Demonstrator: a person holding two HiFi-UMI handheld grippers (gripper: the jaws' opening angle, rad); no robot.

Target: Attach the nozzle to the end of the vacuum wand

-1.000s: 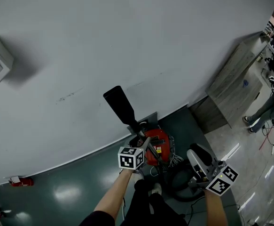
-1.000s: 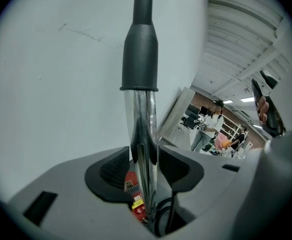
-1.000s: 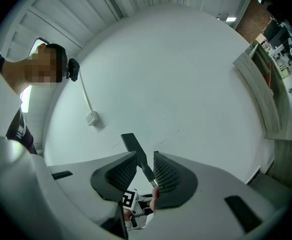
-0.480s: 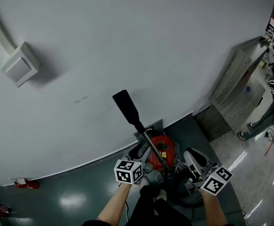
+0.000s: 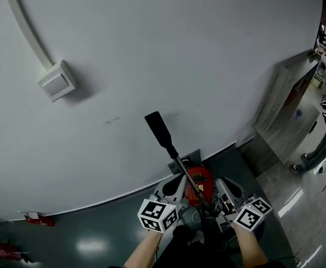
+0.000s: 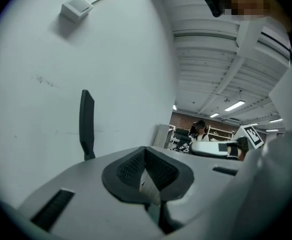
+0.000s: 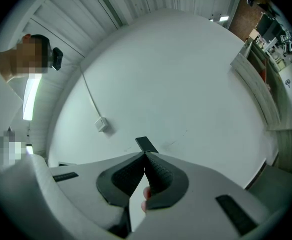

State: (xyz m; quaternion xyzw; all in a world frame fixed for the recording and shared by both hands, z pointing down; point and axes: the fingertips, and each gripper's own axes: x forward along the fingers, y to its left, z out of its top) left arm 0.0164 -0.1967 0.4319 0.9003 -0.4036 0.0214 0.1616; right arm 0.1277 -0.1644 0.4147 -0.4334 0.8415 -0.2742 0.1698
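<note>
A flat black nozzle (image 5: pixel 158 128) sits on the upper end of the slim wand (image 5: pixel 186 173), which leans up against the white wall above the red vacuum body (image 5: pixel 199 184). My left gripper (image 5: pixel 174 187) is just left of the wand's lower part, and my right gripper (image 5: pixel 226 192) is just right of it. In the left gripper view the left gripper (image 6: pixel 146 149) is shut with nothing between its pads; the nozzle (image 6: pixel 87 124) stands beyond it. In the right gripper view the right gripper (image 7: pixel 145 154) is also shut and empty, with the nozzle (image 7: pixel 146 145) just past its tips.
A white wall box (image 5: pixel 56 81) with a conduit is mounted at upper left. A wooden cabinet (image 5: pixel 288 110) stands at right, with a person's legs (image 5: pixel 319 147) beyond it. A small red object (image 5: pixel 41 220) lies on the green floor by the wall.
The left gripper has come off the wand and shut. Both grippers now sit low, side by side. The head view has tilted up, so the wall box shows.
</note>
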